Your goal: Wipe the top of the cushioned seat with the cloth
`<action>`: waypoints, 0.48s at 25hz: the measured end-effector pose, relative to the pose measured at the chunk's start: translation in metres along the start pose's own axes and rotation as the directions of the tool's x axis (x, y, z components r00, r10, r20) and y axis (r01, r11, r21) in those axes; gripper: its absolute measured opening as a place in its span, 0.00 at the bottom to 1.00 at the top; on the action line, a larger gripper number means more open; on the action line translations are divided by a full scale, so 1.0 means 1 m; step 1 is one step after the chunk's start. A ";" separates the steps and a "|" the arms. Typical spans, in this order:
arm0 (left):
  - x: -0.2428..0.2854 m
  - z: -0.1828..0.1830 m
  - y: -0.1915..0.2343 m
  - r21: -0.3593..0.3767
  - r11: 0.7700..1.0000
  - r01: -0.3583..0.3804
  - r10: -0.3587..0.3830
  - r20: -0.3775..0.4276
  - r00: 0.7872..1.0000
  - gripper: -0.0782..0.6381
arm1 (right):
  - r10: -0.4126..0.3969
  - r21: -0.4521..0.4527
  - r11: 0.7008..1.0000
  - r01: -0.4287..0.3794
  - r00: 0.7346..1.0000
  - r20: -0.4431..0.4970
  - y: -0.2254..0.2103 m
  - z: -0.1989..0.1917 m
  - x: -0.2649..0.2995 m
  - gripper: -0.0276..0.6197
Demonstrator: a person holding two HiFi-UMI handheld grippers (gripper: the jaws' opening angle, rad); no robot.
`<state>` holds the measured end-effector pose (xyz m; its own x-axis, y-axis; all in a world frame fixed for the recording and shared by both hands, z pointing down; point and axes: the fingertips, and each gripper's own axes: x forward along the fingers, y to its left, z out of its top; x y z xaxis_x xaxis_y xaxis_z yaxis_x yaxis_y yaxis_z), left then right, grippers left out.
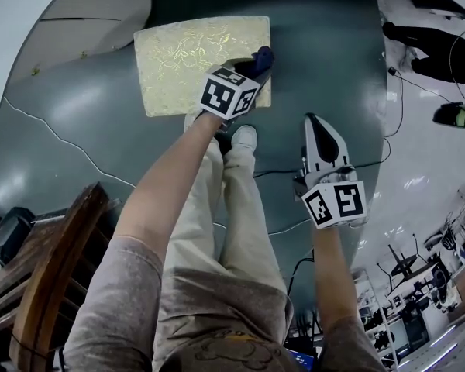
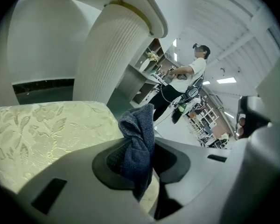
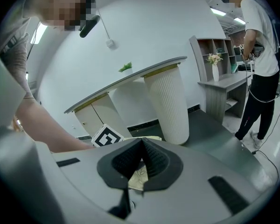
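Where the head view looks down, the left gripper (image 1: pixel 252 67) is clamped on the cloth (image 1: pixel 263 56), and the cushioned seat (image 1: pixel 187 62) spreads left of its tip. Left gripper view: dark towelling, bunched (narrow bite), could slip free when dragged over the embossed floral brocade. Right gripper view: right gripper (image 3: pixel 142 163) closed on nothing, seat ahead.

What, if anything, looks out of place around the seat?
Nothing stands out. The cushioned seat lies flat; the blue cloth is bunched in the left gripper at the seat's right edge. The right gripper is shut, empty, off to the side.
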<state>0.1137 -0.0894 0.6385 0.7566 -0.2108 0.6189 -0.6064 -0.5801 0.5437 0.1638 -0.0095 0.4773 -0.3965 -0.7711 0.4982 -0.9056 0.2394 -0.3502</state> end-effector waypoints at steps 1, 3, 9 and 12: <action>0.002 -0.001 -0.004 -0.009 1.000 0.022 -0.022 0.000 1.000 0.25 | -0.001 0.000 1.000 0.001 1.000 0.001 -0.001 -0.001 0.000 0.05; 0.004 -0.002 -0.012 -0.050 0.997 0.060 -0.059 0.014 0.998 0.25 | 0.000 0.000 1.000 0.000 1.000 0.002 -0.001 -0.002 0.001 0.05; -0.010 0.001 -0.023 -0.112 0.990 0.084 -0.077 0.070 0.995 0.25 | 0.013 -0.014 1.000 -0.013 1.000 0.006 0.003 -0.002 -0.003 0.05; -0.027 0.003 -0.019 -0.133 0.988 0.075 -0.061 0.104 0.993 0.25 | 0.018 -0.019 1.000 -0.018 1.000 0.008 0.008 0.002 -0.006 0.05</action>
<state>0.1057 -0.0753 0.6098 0.8135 -0.2554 0.5225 -0.5754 -0.4844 0.6590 0.1595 -0.0040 0.4703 -0.4114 -0.7717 0.4851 -0.9011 0.2642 -0.3439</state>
